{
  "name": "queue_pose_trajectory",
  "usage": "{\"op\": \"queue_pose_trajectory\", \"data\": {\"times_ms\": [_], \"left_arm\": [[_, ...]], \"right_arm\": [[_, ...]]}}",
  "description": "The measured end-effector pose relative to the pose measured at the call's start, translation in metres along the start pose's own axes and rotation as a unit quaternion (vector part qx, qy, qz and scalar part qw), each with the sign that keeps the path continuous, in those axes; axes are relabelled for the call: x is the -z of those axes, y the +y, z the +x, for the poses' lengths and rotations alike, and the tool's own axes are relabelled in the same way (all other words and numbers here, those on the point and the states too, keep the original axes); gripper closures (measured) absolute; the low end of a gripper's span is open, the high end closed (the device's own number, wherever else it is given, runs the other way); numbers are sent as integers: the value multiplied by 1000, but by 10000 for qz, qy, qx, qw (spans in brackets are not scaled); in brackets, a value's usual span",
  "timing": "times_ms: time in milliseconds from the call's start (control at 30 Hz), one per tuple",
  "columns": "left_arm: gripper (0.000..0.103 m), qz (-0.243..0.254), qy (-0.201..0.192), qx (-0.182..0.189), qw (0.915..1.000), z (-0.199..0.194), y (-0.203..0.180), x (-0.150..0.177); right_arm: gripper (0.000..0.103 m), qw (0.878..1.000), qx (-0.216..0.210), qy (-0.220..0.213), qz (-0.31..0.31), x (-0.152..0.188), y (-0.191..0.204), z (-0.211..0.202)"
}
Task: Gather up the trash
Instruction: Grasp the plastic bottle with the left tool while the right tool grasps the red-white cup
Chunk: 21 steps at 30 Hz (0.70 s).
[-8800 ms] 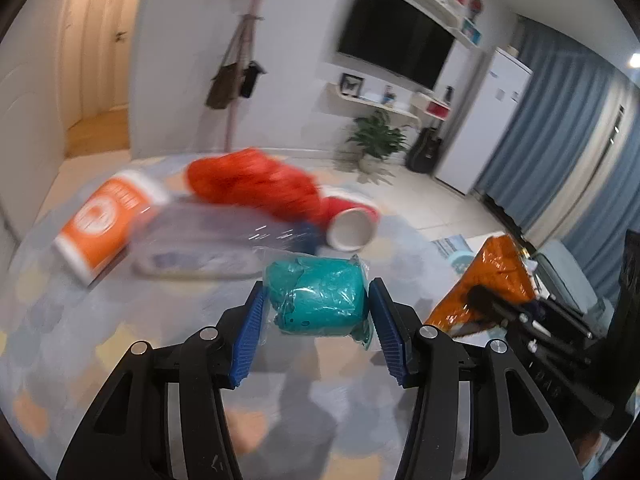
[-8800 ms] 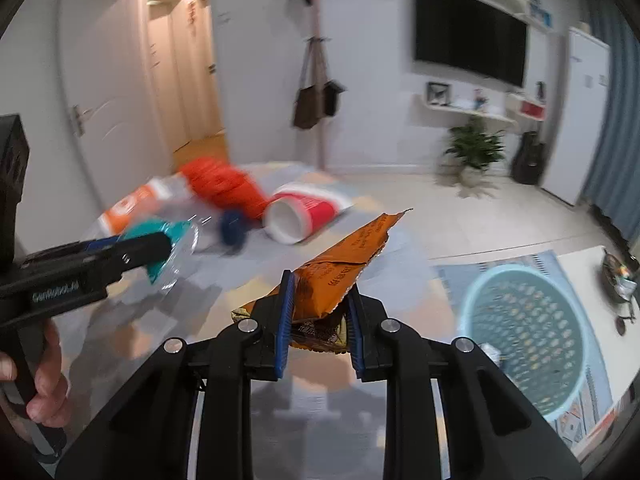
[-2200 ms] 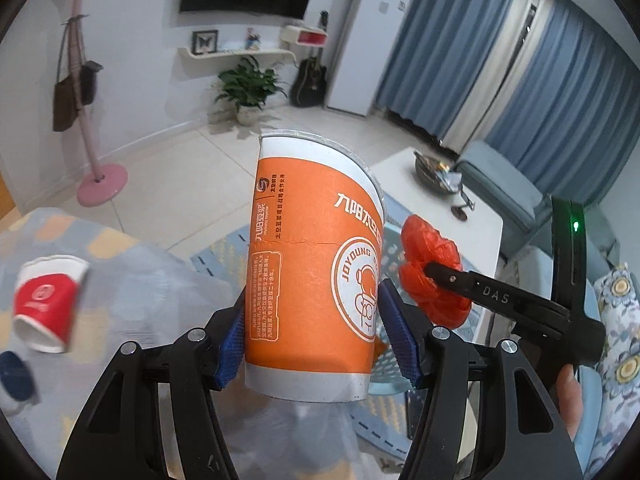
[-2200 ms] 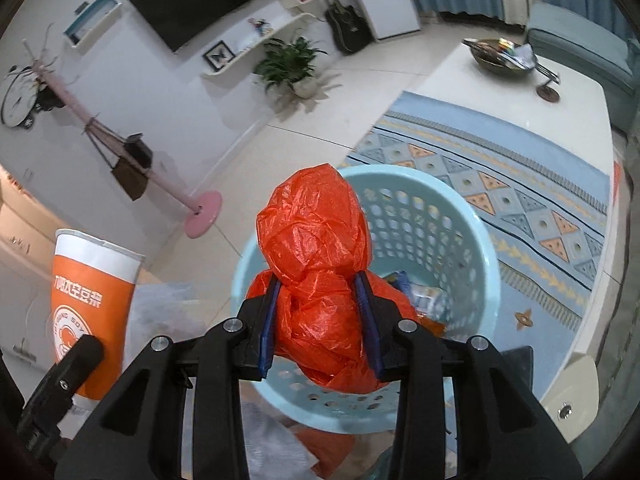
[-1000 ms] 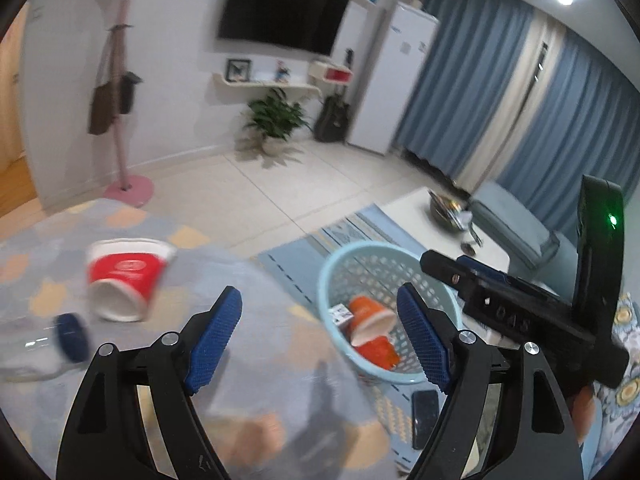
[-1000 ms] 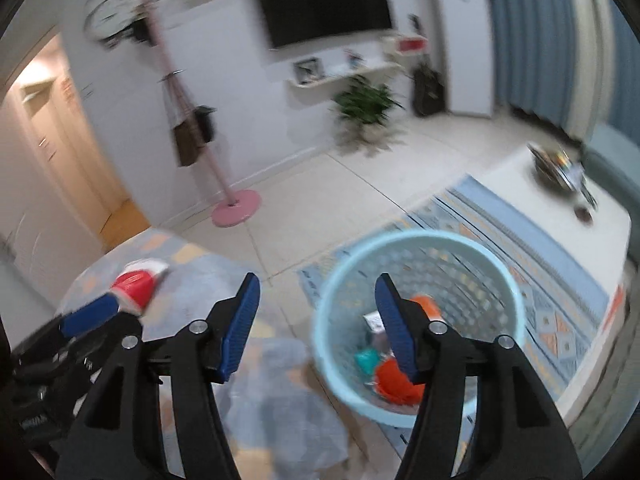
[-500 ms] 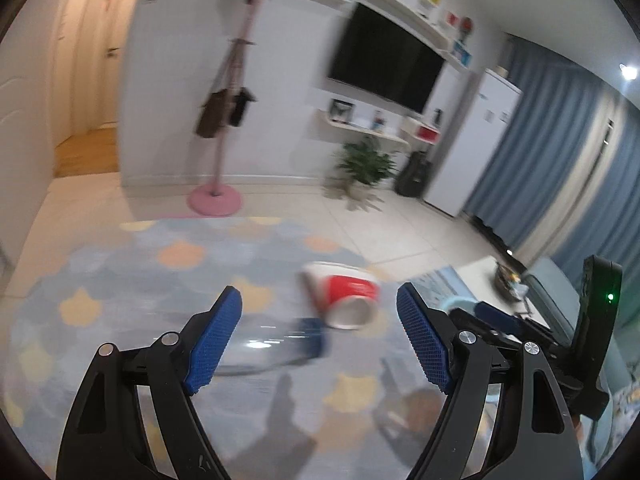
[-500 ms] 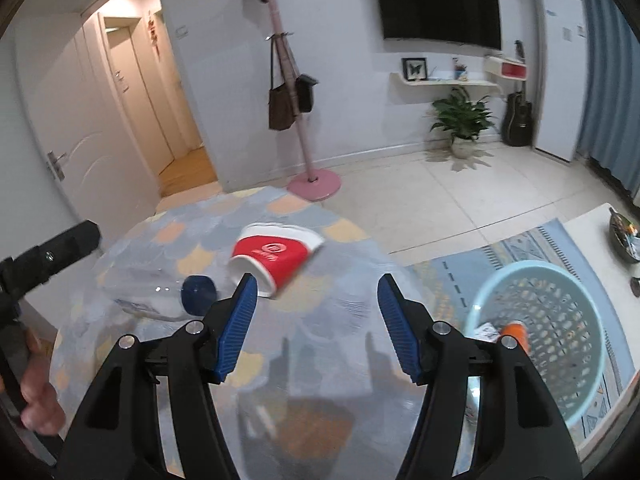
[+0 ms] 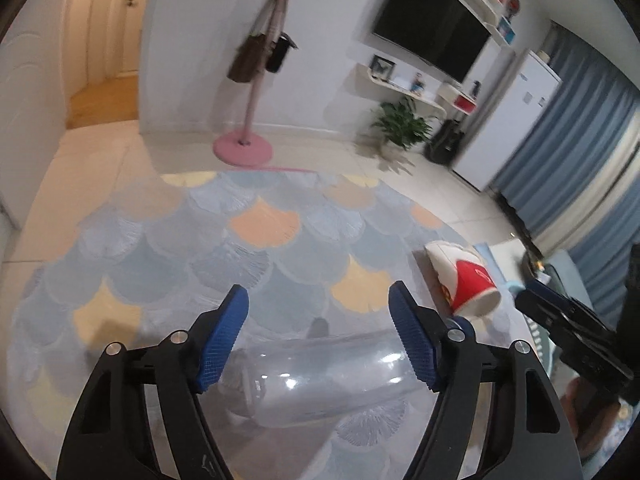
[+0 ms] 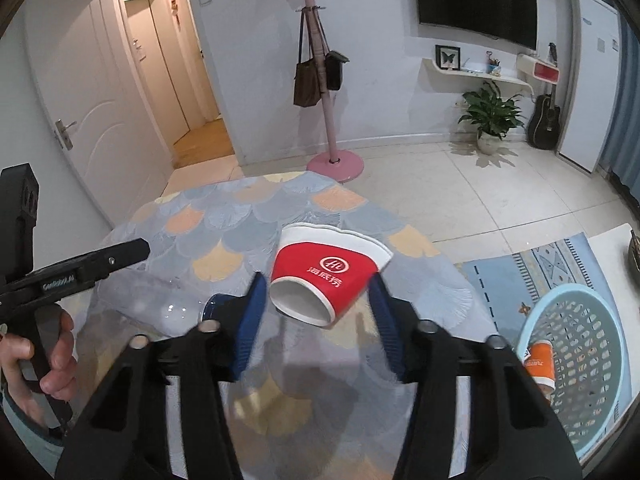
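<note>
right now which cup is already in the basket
The orange cup, lying inside the light blue basket. The red cup lies on the table between the right gripper's open jaws.

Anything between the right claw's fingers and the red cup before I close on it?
No. In the right wrist view the red cup lies on its side between the open right claw's fingers; only bare tablecloth shows around it.
</note>
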<state>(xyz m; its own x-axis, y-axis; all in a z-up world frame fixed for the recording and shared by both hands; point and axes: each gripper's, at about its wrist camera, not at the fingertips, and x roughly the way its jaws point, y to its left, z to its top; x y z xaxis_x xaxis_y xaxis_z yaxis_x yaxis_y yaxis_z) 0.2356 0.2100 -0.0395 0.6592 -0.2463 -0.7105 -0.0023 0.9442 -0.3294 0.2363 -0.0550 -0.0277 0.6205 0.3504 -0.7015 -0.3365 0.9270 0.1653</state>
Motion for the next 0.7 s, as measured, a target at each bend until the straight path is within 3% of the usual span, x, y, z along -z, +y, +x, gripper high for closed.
{"op": "queue_pose_trajectory", "data": {"times_ms": [33, 167, 367, 500, 700], "left_arm": [[33, 35, 55, 79, 9999, 2, -1, 1], [34, 213, 234, 247, 9992, -3, -5, 14], [34, 500, 777, 837, 9922, -26, -12, 50], [27, 847, 777, 634, 9913, -33, -31, 65], [25, 936, 628, -236, 9934, -9, -58, 64]], "right_arm": [[70, 10000, -3, 14, 5, -1, 0, 2], [70, 9999, -64, 62, 117, -1, -3, 7], [70, 9994, -230, 116, 226, 1, -9, 5], [70, 9989, -286, 94, 348, -1, -12, 3], [69, 9984, -300, 105, 458, -2, -13, 0]]}}
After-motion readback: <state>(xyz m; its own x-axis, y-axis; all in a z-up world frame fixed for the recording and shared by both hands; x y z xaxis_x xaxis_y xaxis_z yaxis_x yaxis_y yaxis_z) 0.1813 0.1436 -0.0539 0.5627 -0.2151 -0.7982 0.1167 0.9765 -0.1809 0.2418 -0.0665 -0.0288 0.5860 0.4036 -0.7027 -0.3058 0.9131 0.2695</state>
